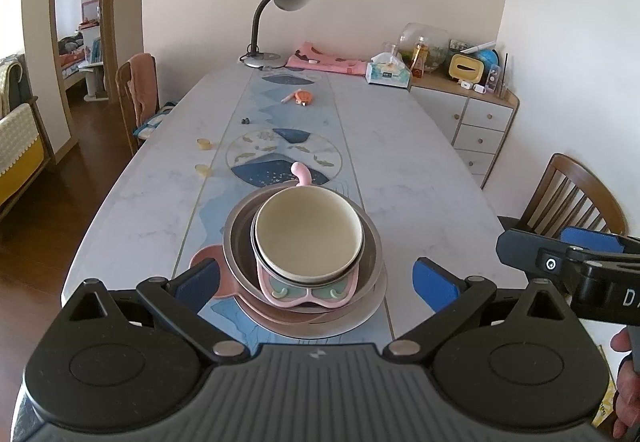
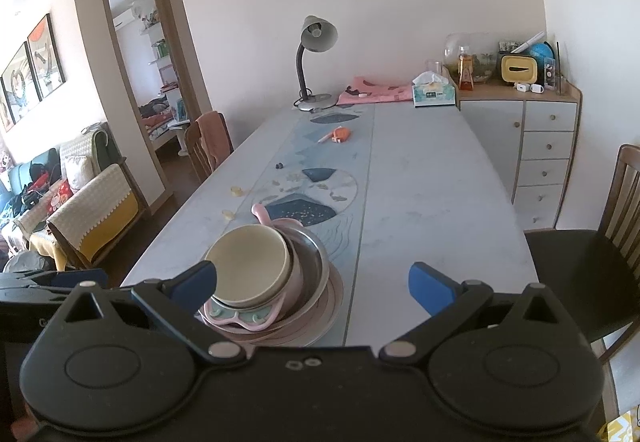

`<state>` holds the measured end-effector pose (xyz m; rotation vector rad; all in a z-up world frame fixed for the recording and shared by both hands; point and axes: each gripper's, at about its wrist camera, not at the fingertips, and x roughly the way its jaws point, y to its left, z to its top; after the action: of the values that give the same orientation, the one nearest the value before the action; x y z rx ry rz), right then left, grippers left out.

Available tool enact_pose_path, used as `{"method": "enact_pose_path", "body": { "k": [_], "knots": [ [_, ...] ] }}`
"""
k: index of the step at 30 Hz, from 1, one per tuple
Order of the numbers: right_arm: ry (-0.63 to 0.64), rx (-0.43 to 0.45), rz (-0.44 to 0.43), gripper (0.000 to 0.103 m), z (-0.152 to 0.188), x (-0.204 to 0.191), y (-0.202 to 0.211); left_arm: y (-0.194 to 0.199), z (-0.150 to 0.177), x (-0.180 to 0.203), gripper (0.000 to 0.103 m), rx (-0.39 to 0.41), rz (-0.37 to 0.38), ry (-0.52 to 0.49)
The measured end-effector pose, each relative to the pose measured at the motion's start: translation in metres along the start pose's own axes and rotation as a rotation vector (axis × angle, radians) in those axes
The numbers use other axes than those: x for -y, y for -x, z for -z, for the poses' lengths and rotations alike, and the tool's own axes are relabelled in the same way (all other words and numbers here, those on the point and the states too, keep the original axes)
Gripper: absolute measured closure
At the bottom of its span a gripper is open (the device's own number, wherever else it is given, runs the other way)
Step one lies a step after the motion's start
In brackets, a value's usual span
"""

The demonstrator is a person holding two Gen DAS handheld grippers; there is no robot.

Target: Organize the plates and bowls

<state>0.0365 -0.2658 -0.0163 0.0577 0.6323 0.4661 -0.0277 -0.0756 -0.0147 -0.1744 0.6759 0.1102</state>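
A cream bowl (image 1: pixel 308 232) sits on top of a stack near the table's front edge. Under it are a pink dish with a green-and-pink face and a curved pink handle (image 1: pixel 301 174), a metal bowl (image 1: pixel 370 254) and a pink plate (image 1: pixel 352 318) at the bottom. My left gripper (image 1: pixel 316 282) is open and empty, its blue pads on either side of the stack. My right gripper (image 2: pixel 314 284) is open and empty, just right of the same stack (image 2: pixel 250 262); it also shows at the right of the left wrist view (image 1: pixel 568 258).
The long marble table (image 1: pixel 400 146) carries a grey desk lamp (image 1: pixel 280 18), a tissue box (image 1: pixel 388 73), a pink cloth (image 1: pixel 324 60), an orange item (image 1: pixel 304 97) and small yellow caps (image 1: pixel 203 143). Wooden chairs (image 1: pixel 576 194) stand at both sides. A white drawer cabinet (image 1: pixel 476 122) stands at the far right.
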Motion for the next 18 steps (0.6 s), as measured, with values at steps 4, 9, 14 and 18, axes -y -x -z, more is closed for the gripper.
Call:
{"method": "enact_pose_path", "body": {
  "k": [4, 9, 14, 18],
  "knots": [
    [-0.007, -0.006, 0.002, 0.0, 0.0004, -0.0021, -0.0004, 0.0018, 0.001, -0.0009, 0.0, 0.0, 0.003, -0.001],
    [-0.015, -0.014, 0.004, 0.0, 0.0003, -0.004, -0.0025, 0.0023, 0.0012, -0.0009, 0.0, 0.001, 0.007, -0.004],
    [-0.009, -0.019, -0.003, 0.0, 0.0009, -0.0053, -0.0053, 0.003, 0.0011, -0.0016, 0.0, 0.001, 0.007, -0.003],
    [-0.01, -0.029, -0.009, 0.0, 0.0015, -0.0052, -0.0074, 0.0043, -0.0004, -0.001, 0.0, 0.006, 0.007, -0.009]
  ]
}}
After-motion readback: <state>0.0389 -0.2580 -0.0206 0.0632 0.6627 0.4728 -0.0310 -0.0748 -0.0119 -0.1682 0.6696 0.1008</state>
